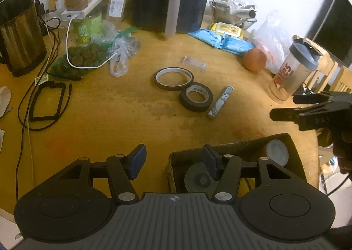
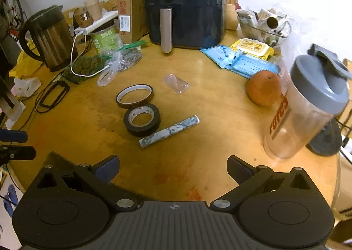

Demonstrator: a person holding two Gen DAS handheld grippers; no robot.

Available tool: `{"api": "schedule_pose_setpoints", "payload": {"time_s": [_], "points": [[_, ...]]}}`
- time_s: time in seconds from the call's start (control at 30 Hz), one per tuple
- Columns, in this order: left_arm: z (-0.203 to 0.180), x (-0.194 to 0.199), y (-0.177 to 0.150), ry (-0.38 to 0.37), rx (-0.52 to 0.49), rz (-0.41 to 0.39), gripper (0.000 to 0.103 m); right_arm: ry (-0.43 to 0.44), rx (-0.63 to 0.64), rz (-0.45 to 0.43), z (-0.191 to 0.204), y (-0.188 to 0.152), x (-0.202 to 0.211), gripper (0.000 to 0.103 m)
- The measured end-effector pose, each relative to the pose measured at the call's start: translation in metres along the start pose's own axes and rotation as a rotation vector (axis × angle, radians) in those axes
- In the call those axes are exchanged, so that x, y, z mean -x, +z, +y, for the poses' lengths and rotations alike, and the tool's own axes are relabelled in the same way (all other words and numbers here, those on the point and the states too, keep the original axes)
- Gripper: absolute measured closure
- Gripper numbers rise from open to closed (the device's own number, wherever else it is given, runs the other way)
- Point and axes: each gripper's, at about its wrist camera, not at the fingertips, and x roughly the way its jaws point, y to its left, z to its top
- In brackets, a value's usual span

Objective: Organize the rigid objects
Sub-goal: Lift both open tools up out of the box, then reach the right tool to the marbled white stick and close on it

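box: my open brown cardboard box (image 1: 283, 140) has a grey disc (image 1: 198, 178) and a white round lid (image 1: 277, 152) inside
tapes: black tape roll (image 2: 142, 119) touching brown one (image 2: 134, 95), mid-table, outside the box
left gripper (image 1: 175, 160): released, empty
right gripper (image 2: 173, 169): wide apart, empty

The table (image 2: 209, 104) was yellow-brown wood, and on it lay a black tape roll (image 2: 142, 119), an amber tape roll (image 2: 134, 96) and a blue-and-white marbled stick (image 2: 169, 131). The air fryer (image 2: 184, 3) was black with a silver handle; the shaker bottle (image 2: 308, 104) was clear with red lettering and a grey lid.
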Motion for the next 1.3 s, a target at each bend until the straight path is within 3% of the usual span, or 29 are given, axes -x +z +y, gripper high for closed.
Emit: {"api": "schedule_pose_setpoints", "payload": {"time_s": [0.7,1.3], "points": [[0.015,0.003,-0.006,0.087,0.117,0.030,0.048,0.048,0.079,0.198,-0.001,0.046,-0.107,0.000],[0.027,0.013,-0.015,0.131,0.198,0.027,0.048,0.018,0.097,0.276,0.002,0.062,-0.146,0.000]]}}
